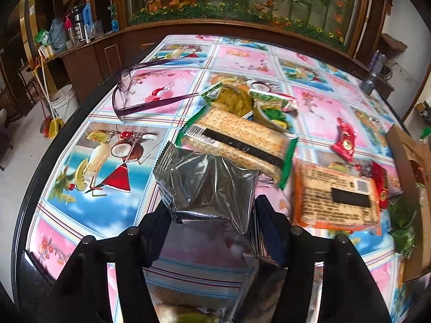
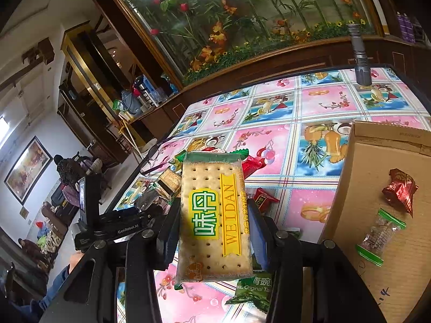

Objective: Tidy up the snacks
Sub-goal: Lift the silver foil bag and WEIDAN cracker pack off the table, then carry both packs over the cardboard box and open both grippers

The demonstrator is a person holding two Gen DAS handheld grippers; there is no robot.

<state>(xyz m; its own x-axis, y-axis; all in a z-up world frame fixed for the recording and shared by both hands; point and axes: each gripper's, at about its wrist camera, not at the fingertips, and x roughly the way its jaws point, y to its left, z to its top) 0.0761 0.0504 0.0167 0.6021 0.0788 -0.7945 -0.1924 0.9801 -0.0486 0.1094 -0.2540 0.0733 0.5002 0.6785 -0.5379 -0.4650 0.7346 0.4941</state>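
My right claw (image 2: 214, 231) is clamped on a cracker pack (image 2: 214, 218), held upright above the table (image 2: 272, 134); label reads "WEIDAN" on a yellow band, plus green Chinese characters on a yellow patch, green end seals. My left claw (image 1: 212, 210) grips a silver foil pouch (image 1: 207, 188) between both fingers, no print readable on that side. Just past the pouch, a second cracker pack (image 1: 237, 140) lies back side up, barcode and dark strip showing, text too blurred to read. Orange-edged cracker pack (image 1: 336, 199) right of it, also back up with barcode. Small red candy (image 1: 344, 140) beyond that. Under my right claw a green packet (image 2: 253, 290) reads "Original Ta", cut off. Cardboard box (image 2: 390, 188) on the right holds a dark red candy (image 2: 401, 191) and a green-ended clear candy (image 2: 379, 237). Purple glasses (image 1: 129, 94) sit on the fruit-print tablecloth. My left rig shows "GenRobot.AI".
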